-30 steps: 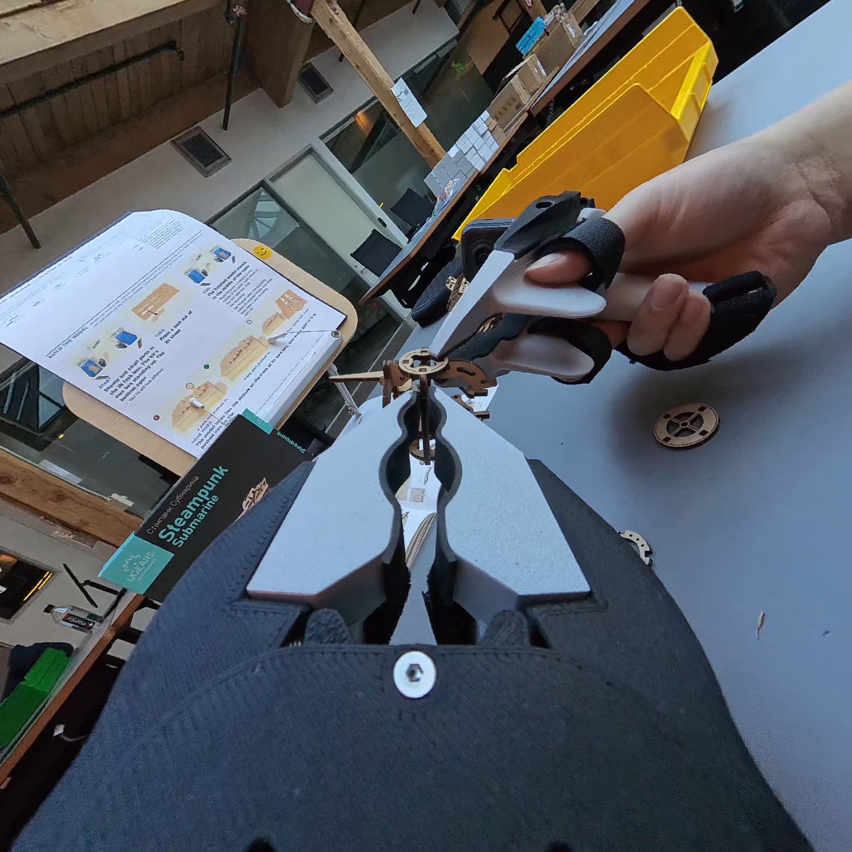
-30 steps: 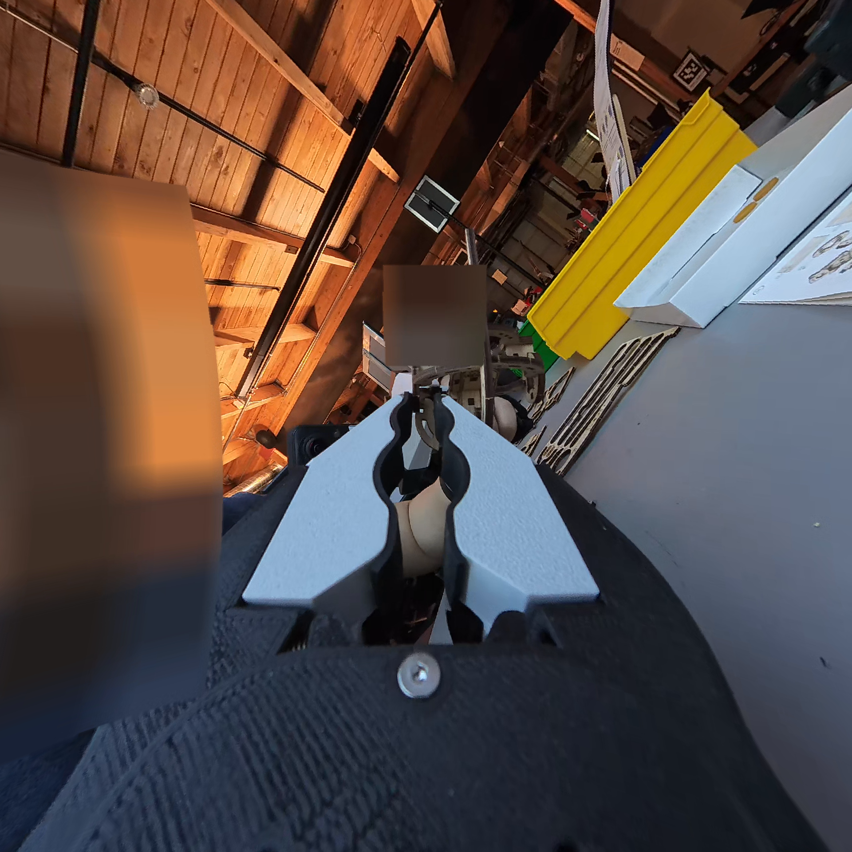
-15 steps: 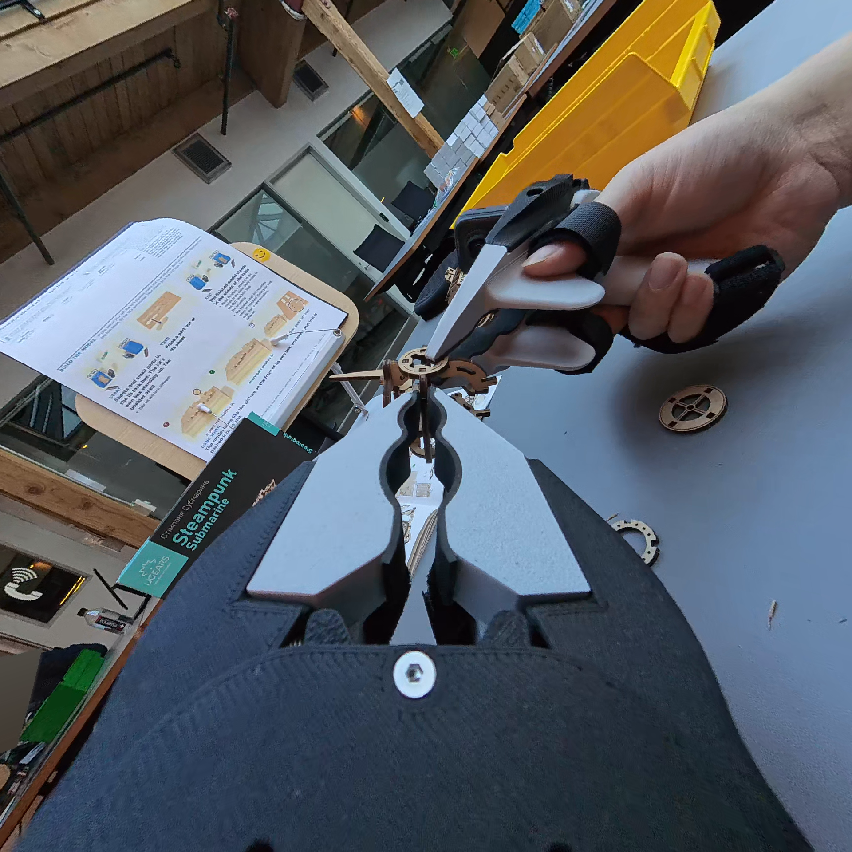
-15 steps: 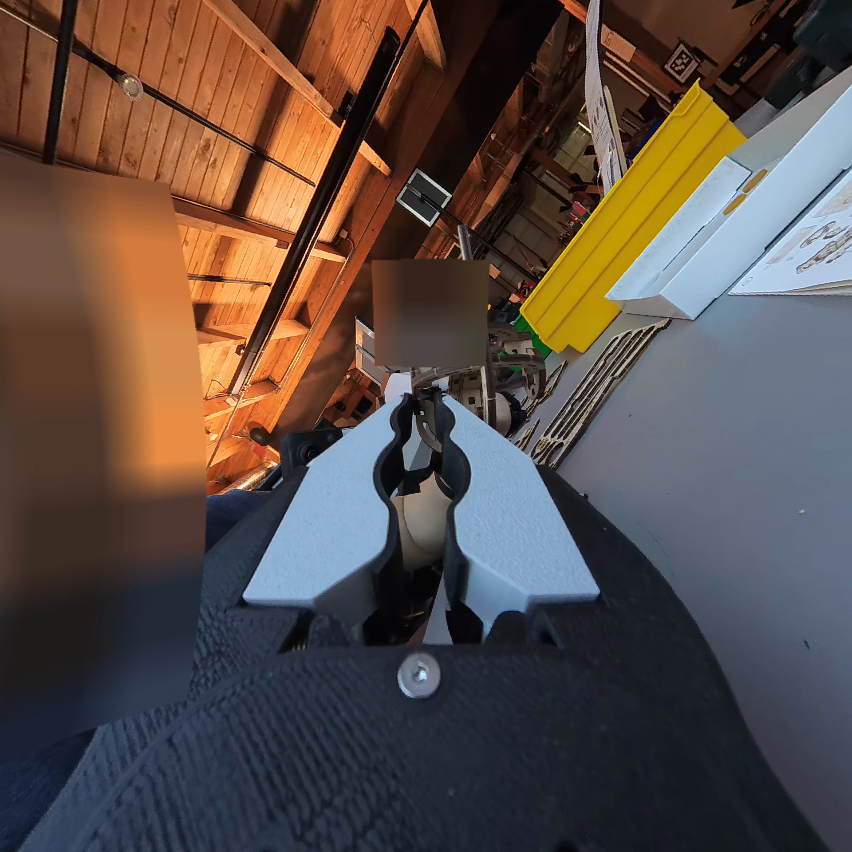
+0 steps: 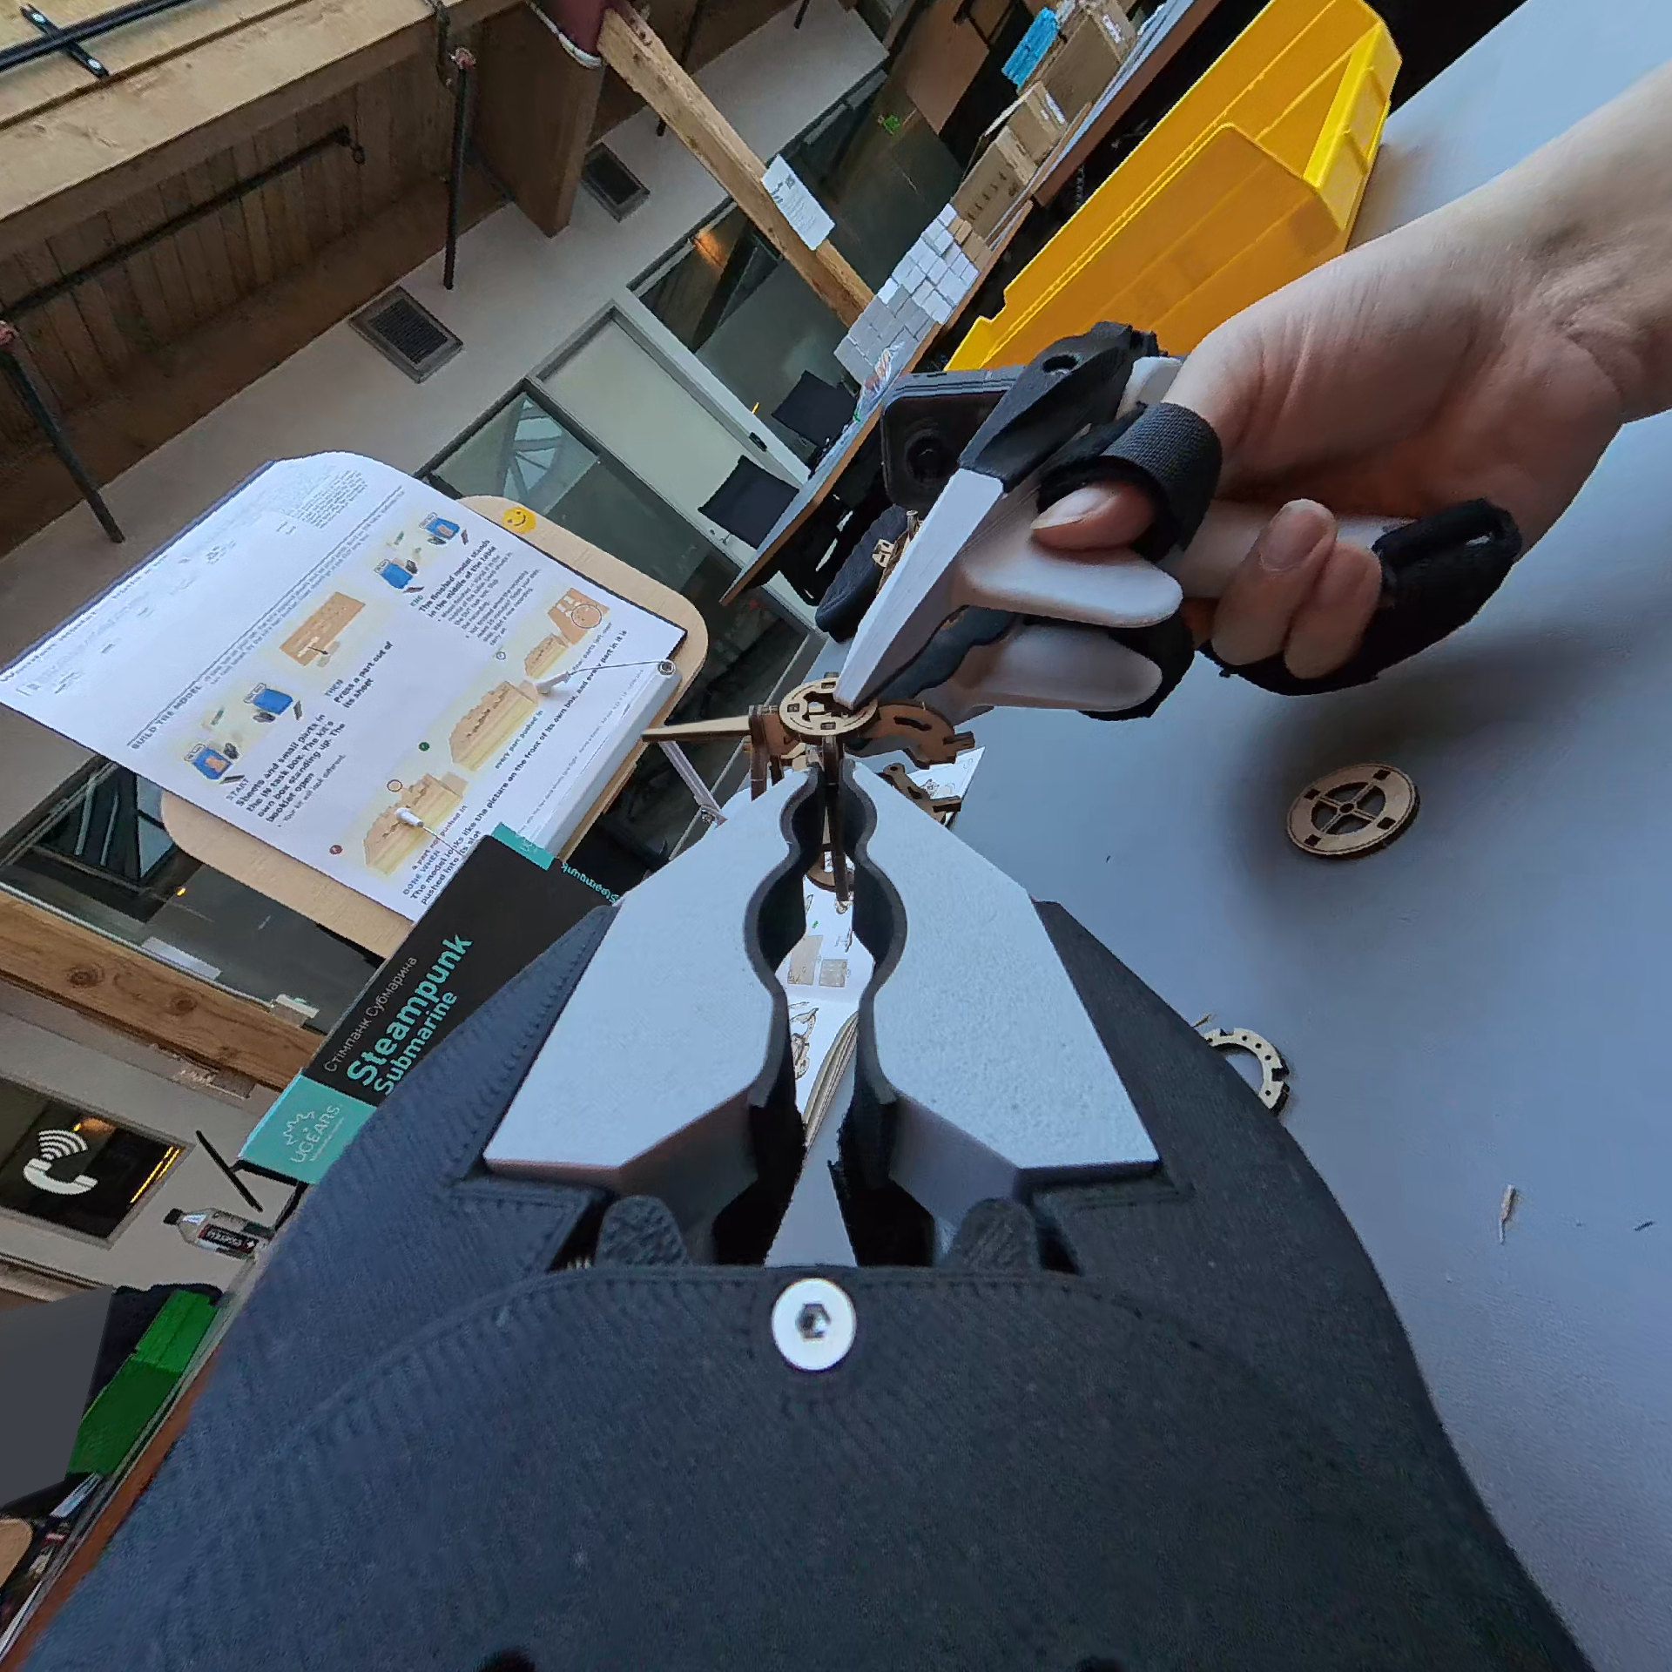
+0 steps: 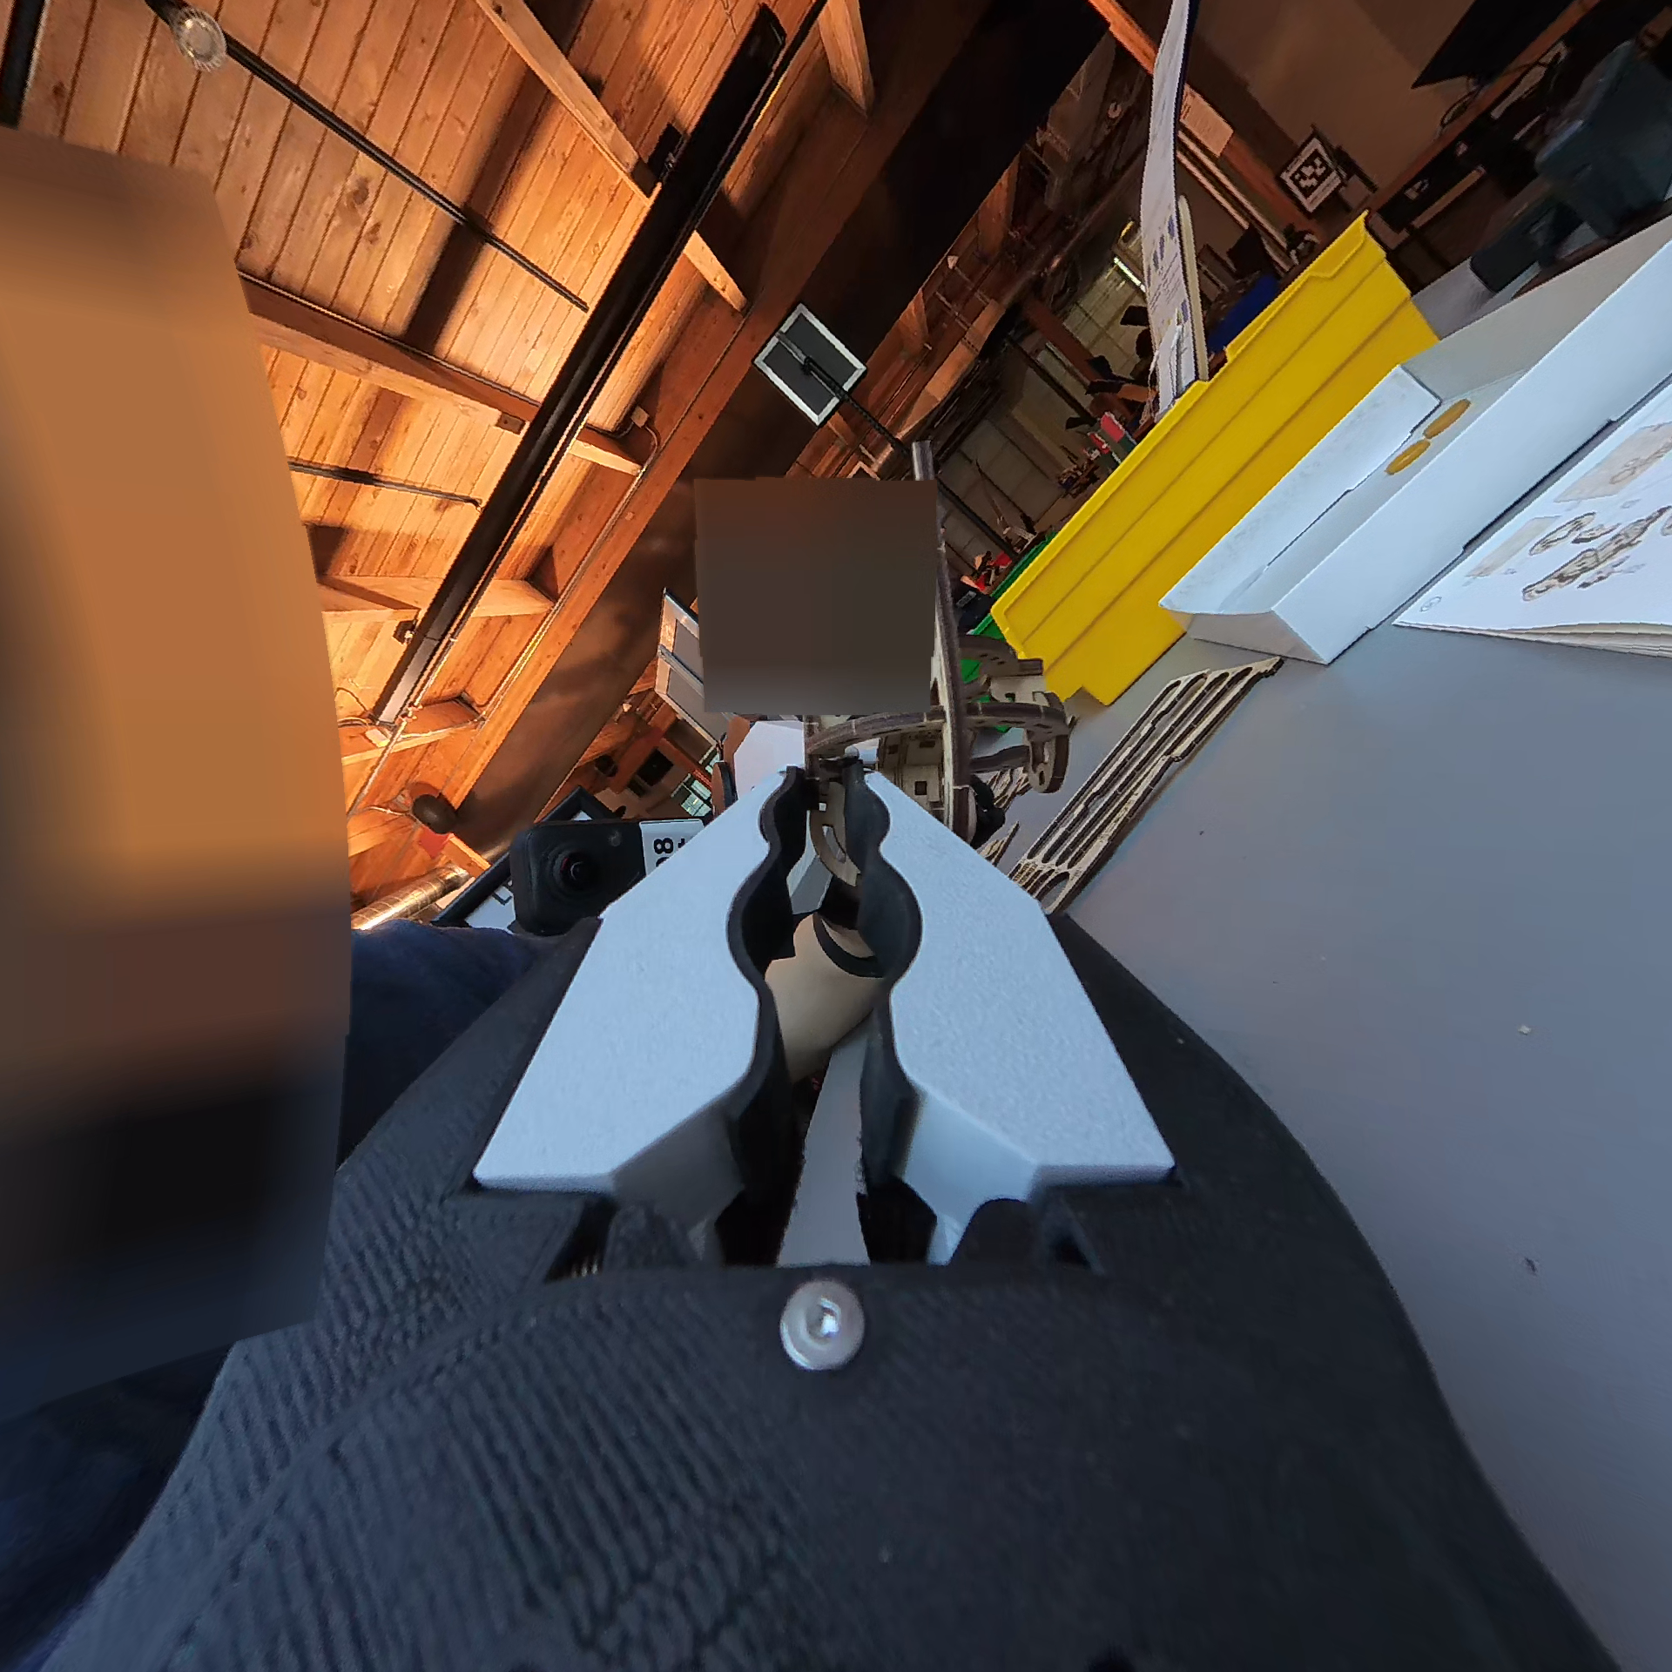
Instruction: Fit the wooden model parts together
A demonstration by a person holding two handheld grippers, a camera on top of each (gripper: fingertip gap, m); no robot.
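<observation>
A small wooden model, a round slotted disc with thin arms sticking out left and right, is held above the grey table. My left gripper is shut on a thin wooden blade that hangs under the disc. My right gripper, held by a hand, comes in from the right with its tips closed on the disc's rim. In the right wrist view my right gripper is shut on a curved wooden piece, and the model's rings show just beyond.
A loose wooden wheel and a toothed ring lie on the table to the right. An instruction sheet on a clipboard and a black box stand on the left. A yellow bin, white box and cut-out wooden sheets lie farther off. Only a small space, under 4 cm, lies between the two pairs of fingers. From either gripper's tips it is about 15 centimeters to the loose wooden wheel.
Both grippers stay shut on the model. The hand with the right gripper has shifted slightly up and right in the left wrist view, and the model has barely moved.
</observation>
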